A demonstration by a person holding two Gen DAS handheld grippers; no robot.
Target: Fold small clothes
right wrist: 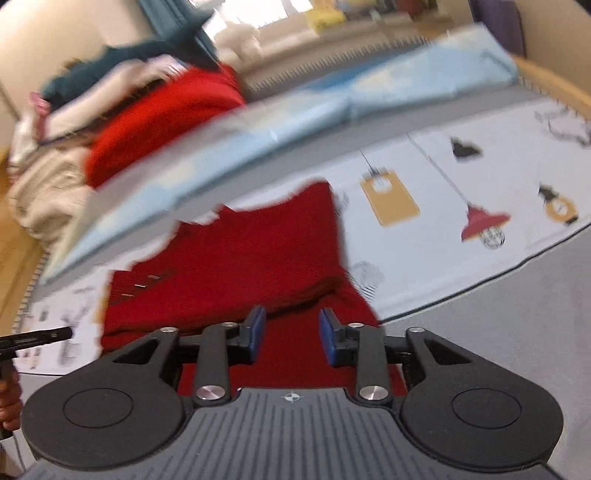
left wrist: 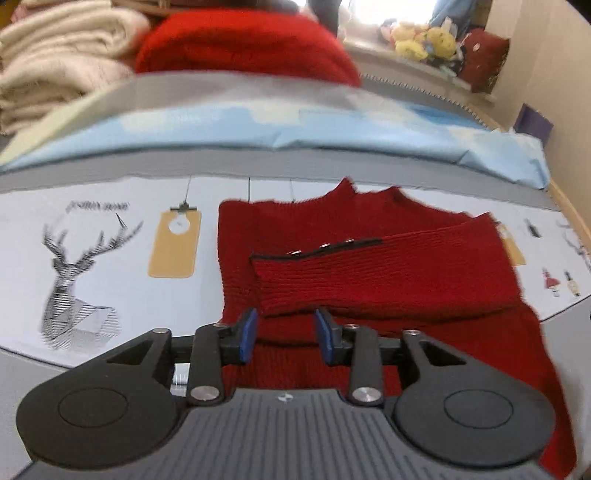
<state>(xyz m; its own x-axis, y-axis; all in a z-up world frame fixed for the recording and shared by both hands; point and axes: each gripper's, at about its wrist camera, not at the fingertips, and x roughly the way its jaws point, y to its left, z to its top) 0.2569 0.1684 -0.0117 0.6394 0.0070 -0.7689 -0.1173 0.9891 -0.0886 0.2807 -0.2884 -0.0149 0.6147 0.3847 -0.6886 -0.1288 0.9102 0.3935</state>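
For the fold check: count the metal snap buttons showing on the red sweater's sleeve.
3, in a row along the dark-trimmed cuff slit of the sleeve folded across the red sweater: left, middle, right. Others may be hidden.

Bright window (left wrist: 380,14) behind a cluttered sill (left wrist: 424,55); beige wall (left wrist: 546,66) beside it.

Red sweater (left wrist: 388,273) is ribbed knit, matt.

Red ribbed sweater (left wrist: 369,266) — flat, sleeve folded across
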